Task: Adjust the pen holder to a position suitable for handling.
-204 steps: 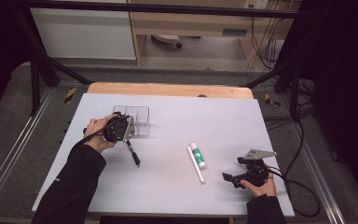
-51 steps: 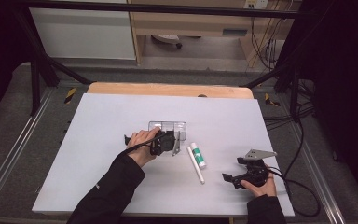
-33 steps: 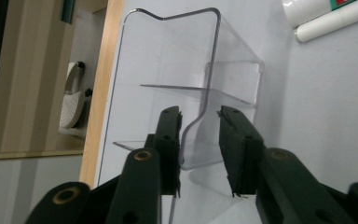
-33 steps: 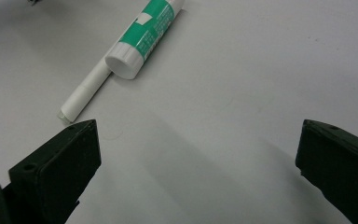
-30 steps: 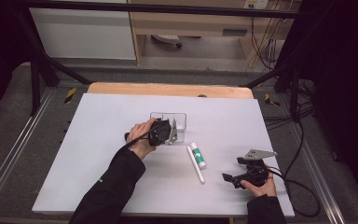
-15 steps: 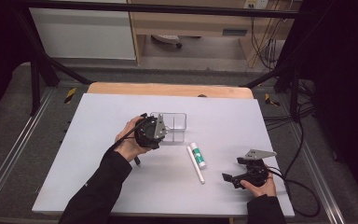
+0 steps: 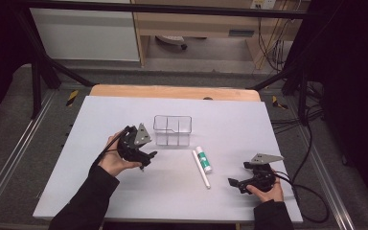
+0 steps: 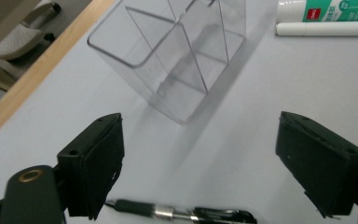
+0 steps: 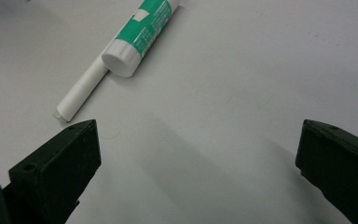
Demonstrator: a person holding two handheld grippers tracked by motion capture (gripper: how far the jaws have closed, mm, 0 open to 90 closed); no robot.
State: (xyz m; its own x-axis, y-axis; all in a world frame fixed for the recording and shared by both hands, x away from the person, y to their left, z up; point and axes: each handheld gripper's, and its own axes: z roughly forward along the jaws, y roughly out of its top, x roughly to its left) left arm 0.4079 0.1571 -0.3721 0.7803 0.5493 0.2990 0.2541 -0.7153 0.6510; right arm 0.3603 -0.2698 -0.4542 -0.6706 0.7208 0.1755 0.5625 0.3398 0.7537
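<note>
A: Where do the left tongs [image 7: 143,157] sit?

B: Left of centre on the white desk [image 7: 100,115], held in the person's left hand [image 7: 115,158]. In the left gripper view the jaws are spread wide with nothing between them.

A: What lies ahead of them?

B: A clear plastic organiser [image 8: 177,56] with inner dividers, standing upright on the desk just beyond the jaws. A black pen [image 8: 182,213] lies flat on the desk close under the jaws, near the left one.

A: And the right tongs [image 7: 235,182]?

B: Near the desk's front right corner, in the right hand [image 7: 266,189]. The right gripper view shows its jaws spread apart too, gripping nothing.

A: Anything near them?

B: A green and white glue stick [image 9: 142,35] lies on its side, and a thin white stick [image 9: 81,93] lies right beside it, touching it or nearly so. In the high view both sit between the organiser and the right tongs, slightly right of the desk's centre
</note>
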